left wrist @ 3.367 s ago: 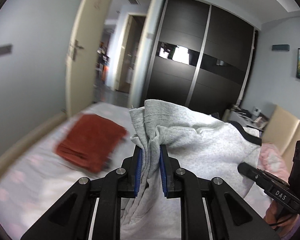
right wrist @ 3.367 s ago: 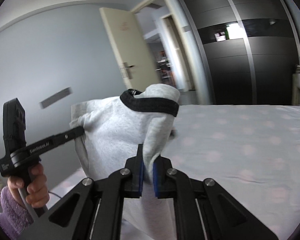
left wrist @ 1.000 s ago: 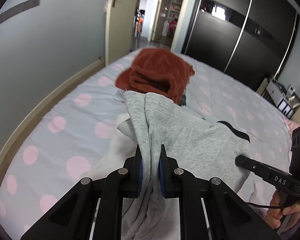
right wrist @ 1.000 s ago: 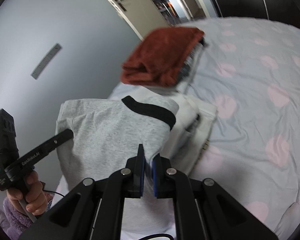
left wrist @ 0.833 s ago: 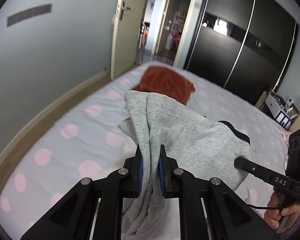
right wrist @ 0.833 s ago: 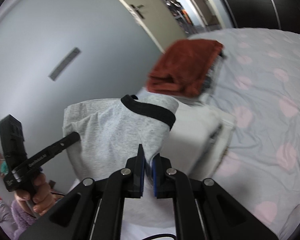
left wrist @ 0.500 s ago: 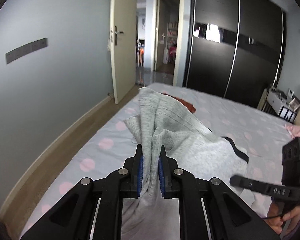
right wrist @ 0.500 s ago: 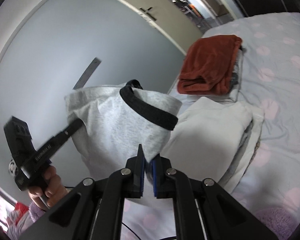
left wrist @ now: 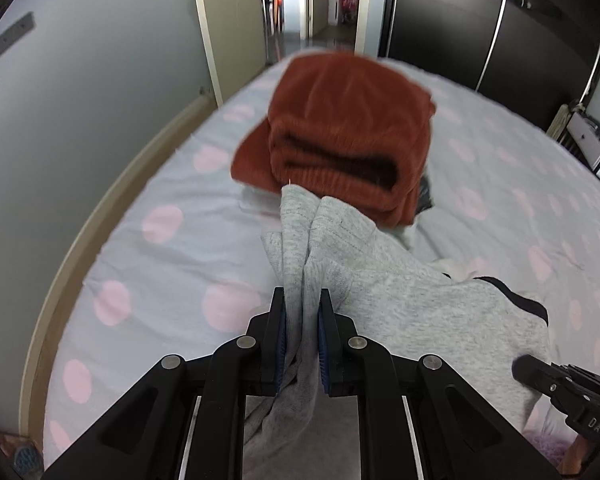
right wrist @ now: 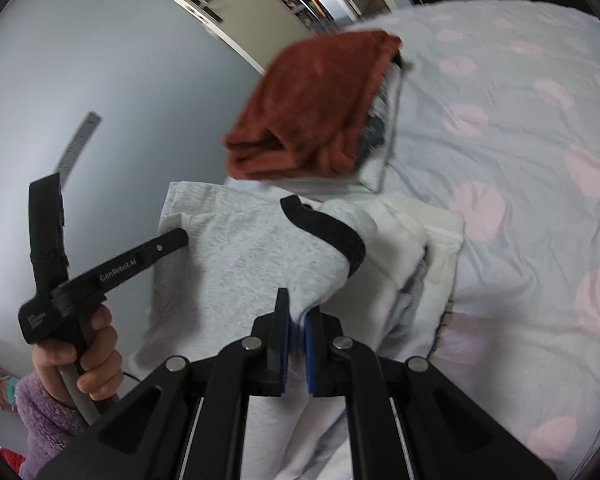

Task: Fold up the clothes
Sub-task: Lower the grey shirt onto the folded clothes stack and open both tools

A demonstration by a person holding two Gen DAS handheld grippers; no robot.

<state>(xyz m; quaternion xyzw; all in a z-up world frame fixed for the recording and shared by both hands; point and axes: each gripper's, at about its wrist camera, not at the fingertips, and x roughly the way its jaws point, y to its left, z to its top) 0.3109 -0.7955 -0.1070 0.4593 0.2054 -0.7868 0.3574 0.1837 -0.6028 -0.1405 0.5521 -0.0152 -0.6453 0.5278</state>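
Both grippers hold one light grey garment with a black neckband (left wrist: 404, 300) spread between them, low over the bed. My left gripper (left wrist: 302, 344) is shut on a bunched hem edge. My right gripper (right wrist: 296, 340) is shut on the fabric just below the black neckband (right wrist: 328, 228). In the right wrist view the left gripper (right wrist: 176, 238) grips the far corner of the grey garment (right wrist: 252, 260). A folded white garment (right wrist: 412, 248) lies on the bed under the grey one.
A folded rust-red garment (left wrist: 340, 128) tops a small stack of clothes (right wrist: 384, 120) just beyond. The bed (left wrist: 168, 248) has a pale sheet with pink dots. A grey wall, open door and dark wardrobe (left wrist: 460, 20) surround it.
Both grippers have come down from a raised hold and tilted toward the bed, lowering the grey garment over the white folded one, close to the red stack.
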